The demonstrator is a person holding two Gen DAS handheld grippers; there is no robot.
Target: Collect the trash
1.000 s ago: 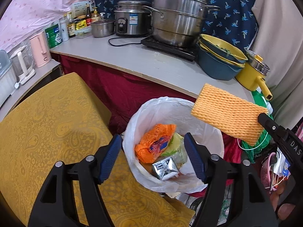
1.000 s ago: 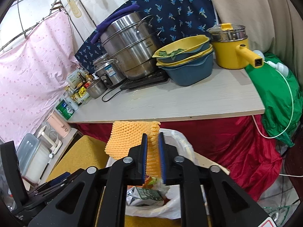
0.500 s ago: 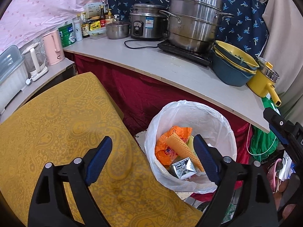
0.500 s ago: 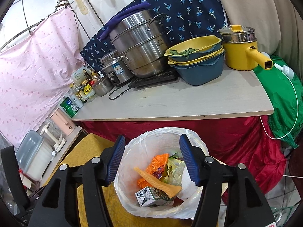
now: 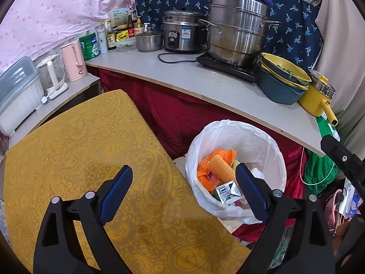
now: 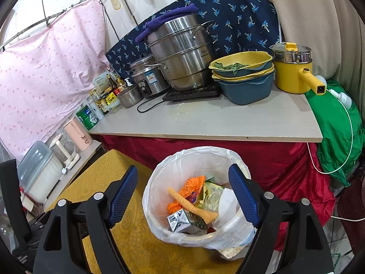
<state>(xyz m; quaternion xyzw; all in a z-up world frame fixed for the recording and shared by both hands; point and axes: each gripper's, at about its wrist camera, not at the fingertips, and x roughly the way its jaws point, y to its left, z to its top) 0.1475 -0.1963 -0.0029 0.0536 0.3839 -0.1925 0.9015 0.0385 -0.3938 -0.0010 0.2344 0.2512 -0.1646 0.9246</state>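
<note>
A trash bin lined with a white plastic bag [image 5: 271,141] [image 6: 157,182] stands beside the yellow-clothed table [image 5: 91,148]. Inside lie an orange foam net [image 5: 222,167] [image 6: 194,205], an orange wrapper [image 5: 205,173] [image 6: 191,183] and a small silver carton [image 5: 228,193] [image 6: 182,221]. My left gripper [image 5: 182,195] is open and empty over the table edge next to the bin. My right gripper [image 6: 182,196] is open and empty above the bin; part of it shows at the right edge of the left wrist view [image 5: 342,159].
A grey counter [image 5: 205,84] [image 6: 228,118] with a red skirt holds a steel steamer pot [image 5: 237,29], rice cooker [image 5: 182,34], stacked bowls [image 6: 246,77], a yellow pot [image 6: 294,73] and bottles. A pink kettle [image 5: 73,61] stands left. A green bag [image 6: 342,132] hangs right.
My right gripper opened and dropped the orange foam net into the bin. Both grippers then drew back and up, the left one shifting left over the table.
</note>
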